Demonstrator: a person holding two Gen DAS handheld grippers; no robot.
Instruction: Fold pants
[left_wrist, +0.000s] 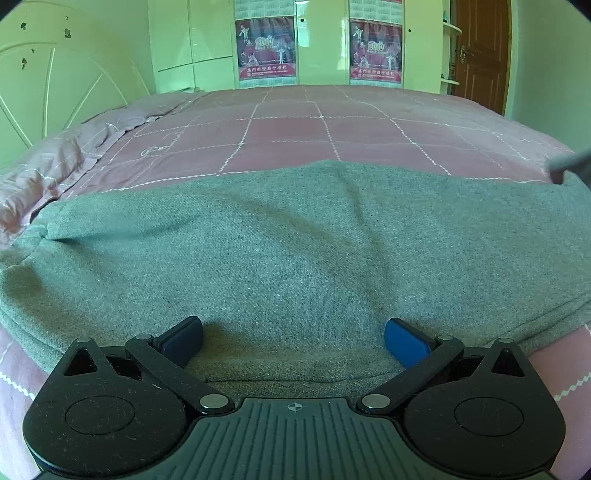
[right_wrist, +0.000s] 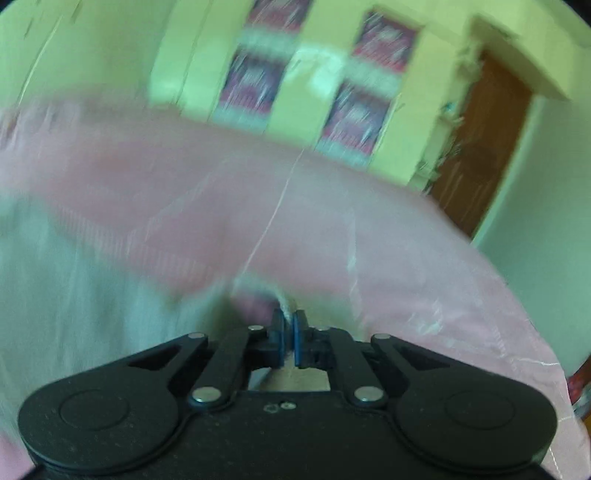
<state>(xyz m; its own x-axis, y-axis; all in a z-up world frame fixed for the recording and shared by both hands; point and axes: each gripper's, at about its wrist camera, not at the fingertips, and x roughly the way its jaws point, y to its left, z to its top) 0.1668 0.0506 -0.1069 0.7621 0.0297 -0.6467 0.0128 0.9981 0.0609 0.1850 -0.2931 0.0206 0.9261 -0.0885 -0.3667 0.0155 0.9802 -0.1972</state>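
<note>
Grey pants lie spread flat across the near part of a pink checked bedspread. My left gripper is open low over their near edge, its blue pads wide apart and nothing pinched. At the far right, a blurred grey corner of the pants stands lifted off the bed. The right wrist view is motion-blurred. There my right gripper is shut, a pale strip of the pants' fabric pinched between its pads. More of the pants hangs to its left.
Rumpled pink bedding and a white headboard are at the left. Behind the bed stands a pale wardrobe with posters. A brown door is at the right. The bedspread falls away at the right.
</note>
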